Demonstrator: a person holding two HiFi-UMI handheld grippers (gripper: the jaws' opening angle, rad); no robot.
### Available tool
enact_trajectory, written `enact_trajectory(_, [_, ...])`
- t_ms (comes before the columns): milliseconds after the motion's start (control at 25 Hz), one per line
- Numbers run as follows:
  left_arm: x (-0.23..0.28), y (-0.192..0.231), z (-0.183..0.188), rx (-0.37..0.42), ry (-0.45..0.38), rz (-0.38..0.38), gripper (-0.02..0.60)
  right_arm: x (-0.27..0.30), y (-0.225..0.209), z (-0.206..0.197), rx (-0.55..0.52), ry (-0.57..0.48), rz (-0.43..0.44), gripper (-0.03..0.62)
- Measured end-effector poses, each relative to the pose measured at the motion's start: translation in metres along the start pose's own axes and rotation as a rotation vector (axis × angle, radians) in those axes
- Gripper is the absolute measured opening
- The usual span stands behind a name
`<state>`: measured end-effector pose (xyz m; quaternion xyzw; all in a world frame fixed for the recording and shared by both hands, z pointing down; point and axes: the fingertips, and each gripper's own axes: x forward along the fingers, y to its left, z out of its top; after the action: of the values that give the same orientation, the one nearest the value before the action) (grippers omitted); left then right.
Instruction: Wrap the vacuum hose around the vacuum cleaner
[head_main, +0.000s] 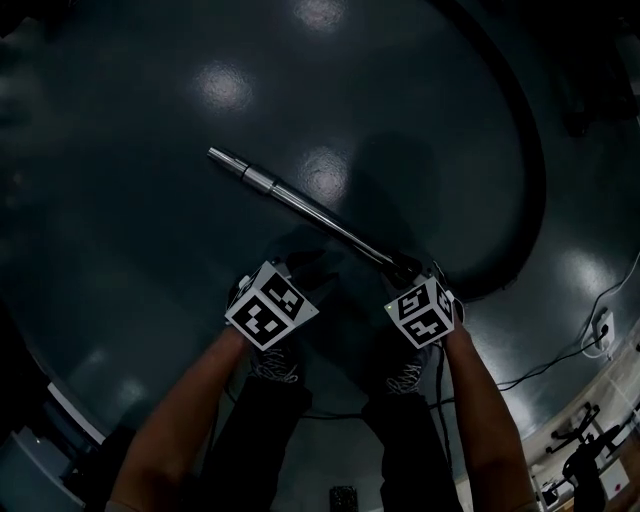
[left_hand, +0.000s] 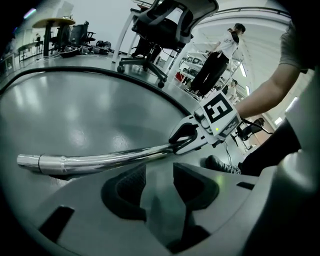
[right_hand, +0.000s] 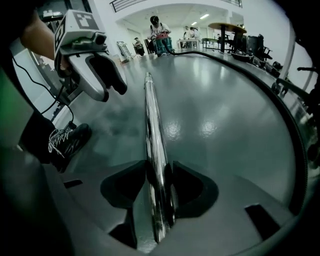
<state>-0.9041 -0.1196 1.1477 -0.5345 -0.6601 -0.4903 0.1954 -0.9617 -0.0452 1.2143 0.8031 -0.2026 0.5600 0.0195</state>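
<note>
Two grippers hang low over a dark, shiny floor (head_main: 150, 200), each one held in a person's hand. The right gripper (right_hand: 160, 182) has its jaws apart, and a shiny metal tube (right_hand: 152, 125) runs right between them. The tube fills most of the gap, and the jaws sit loose around it, not squeezing. This gripper is at the near end of the tube, where the tube meets a dark handle part.

The left gripper (left_hand: 160, 185) is open too, and only bare floor shows between its jaws. It points down at the floor just beside the tube, near the right gripper.

The tube lies flat on the floor and points away from the person, up and to the left in the head view. A thick black vacuum hose (head_main: 530, 150) leaves the near end of the tube and bends in a big curve across the floor on the right side.

The person's shoes (right_hand: 65, 140) stand on the floor close behind the grippers. Far off, an office chair (left_hand: 165, 20) and a standing person (left_hand: 220, 55) can be seen.
</note>
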Motion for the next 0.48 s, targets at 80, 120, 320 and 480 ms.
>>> enact_trajectory(80, [0.007, 0.012, 0.000, -0.001, 0.019, 0.012, 0.161, 0.009, 0.000, -0.001, -0.019, 0.022, 0.022, 0.155])
enact_trajectory(120, [0.009, 0.016, 0.002, -0.005, 0.019, 0.018, 0.161, 0.012, 0.000, -0.001, -0.033, 0.031, 0.031, 0.155])
enact_trajectory(320, [0.017, 0.012, 0.007, 0.012, 0.030, 0.012, 0.171, 0.013, 0.003, -0.002, -0.120, 0.083, 0.077, 0.162])
enact_trajectory(480, [0.009, -0.015, 0.032, 0.152, 0.035, -0.011, 0.261, -0.018, 0.014, 0.007, -0.086, 0.079, 0.168, 0.161])
